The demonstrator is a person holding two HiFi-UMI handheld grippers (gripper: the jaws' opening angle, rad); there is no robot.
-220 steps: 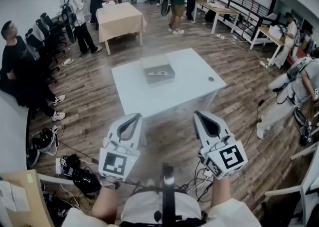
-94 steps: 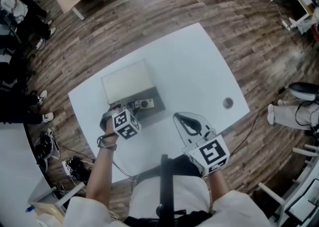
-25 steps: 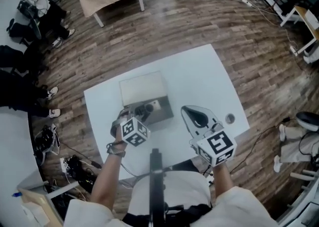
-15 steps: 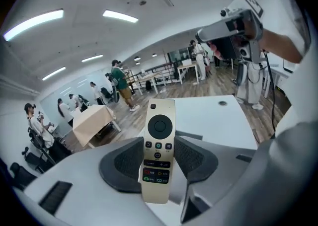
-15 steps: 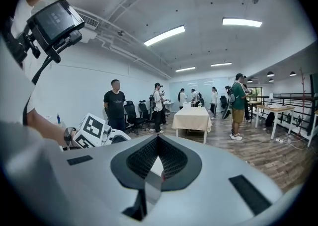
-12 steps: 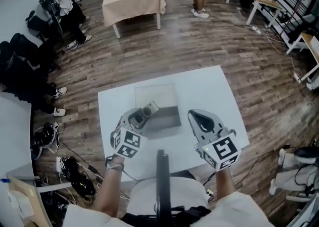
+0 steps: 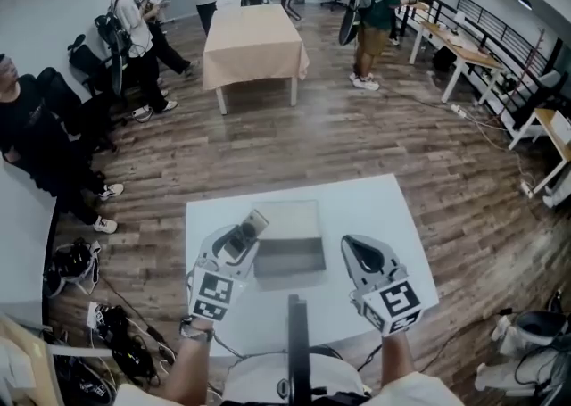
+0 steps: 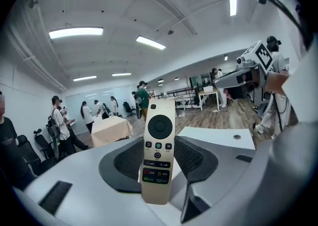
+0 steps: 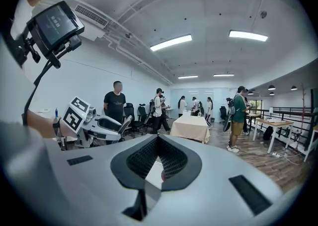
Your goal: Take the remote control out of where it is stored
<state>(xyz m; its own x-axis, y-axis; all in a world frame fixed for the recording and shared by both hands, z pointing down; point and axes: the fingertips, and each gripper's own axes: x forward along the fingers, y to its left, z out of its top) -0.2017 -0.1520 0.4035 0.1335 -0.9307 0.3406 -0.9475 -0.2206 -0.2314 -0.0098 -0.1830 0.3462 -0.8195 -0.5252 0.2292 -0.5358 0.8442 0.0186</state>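
A slim gold remote control [image 8: 158, 150] with a round black pad and small buttons stands upright between my left gripper's jaws. My left gripper [image 8: 158, 158] is shut on its lower half. From the head view, this gripper [image 7: 234, 239] hovers above the left edge of a grey storage box [image 7: 290, 261] on the white table [image 7: 375, 208], and the remote [image 7: 244, 231] points up and away. The box's pale lid [image 7: 285, 219] lies open behind it. My right gripper [image 7: 351, 244] floats right of the box, shut and holding nothing; in its own view [image 9: 158, 141] the jaw tips meet.
A table under a beige cloth [image 7: 254, 38] stands farther off on the wood floor. Several people stand or sit along the left wall and at the back. Desks [image 7: 464, 61] line the right side. Bags and cables [image 7: 116, 333] lie on the floor at the near left.
My left gripper has lifted the remote up out of the grey box and holds it in the air. The right gripper stays shut beside the box. The head view has tilted upward.
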